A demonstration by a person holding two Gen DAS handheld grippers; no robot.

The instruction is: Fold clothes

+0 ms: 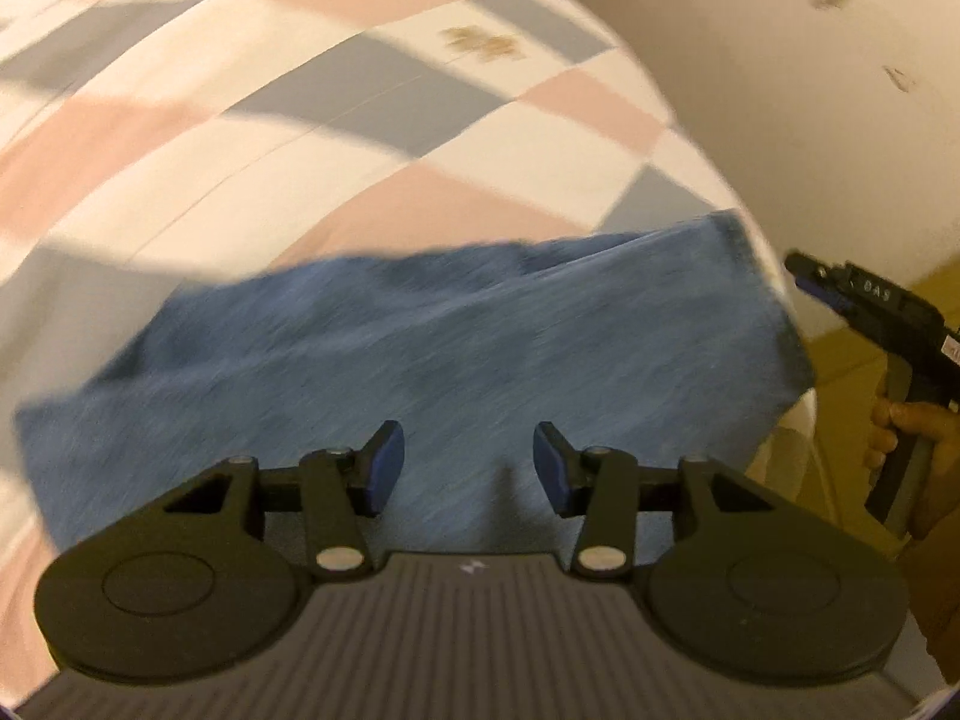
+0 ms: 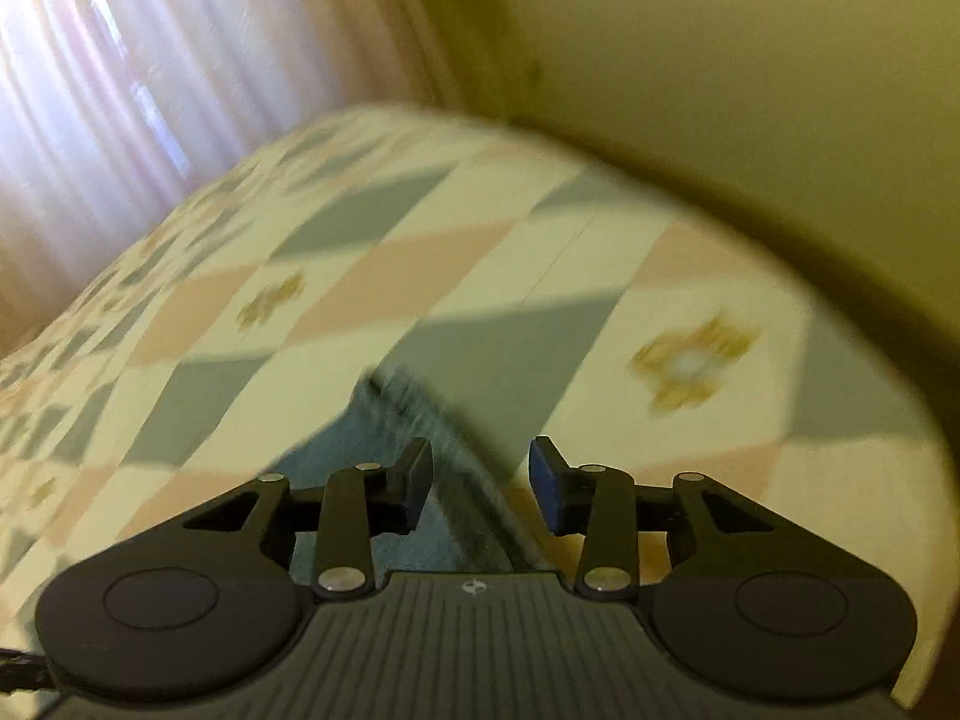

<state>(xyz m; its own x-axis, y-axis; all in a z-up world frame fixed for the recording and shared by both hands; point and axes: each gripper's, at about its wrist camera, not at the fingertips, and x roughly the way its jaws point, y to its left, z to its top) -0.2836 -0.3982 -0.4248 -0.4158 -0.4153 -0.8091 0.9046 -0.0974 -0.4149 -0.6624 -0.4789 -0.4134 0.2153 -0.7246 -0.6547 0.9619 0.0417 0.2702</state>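
Blue garment point(image 1: 432, 348) spread flat on the bed point(image 1: 252, 138), a broad slab of soft, fuzzy-looking cloth, mottled mid-blue, with one low crease running toward 2 o'clock in the left wrist view; far edge fairly straight, right corner near the bed's edge at 3 o'clock. Details smeared by motion blur. In the right wrist view only a corner of the same cloth, greyer-blue, its hem a darker ridge pointing toward 11 o'clock. Bedcover smooth and quilted-looking, patterned in pink, grey-blue and cream diamonds with small golden flower motifs point(image 2: 690, 363). Left hand-held gripper point(image 1: 468, 468) over the near part of the garment, blue-padded fingers spread apart, nothing between them; black linkage arms, round discs and a ribbed grey body below. Right hand-held gripper point(image 2: 480, 489) likewise spread apart, hovering above the cloth's corner with the hem passing between its fingers, not clamped. Pleated curtain point(image 2: 108, 72) at 10 o'clock, plain wall point(image 2: 750, 48) at 1 o'clock.
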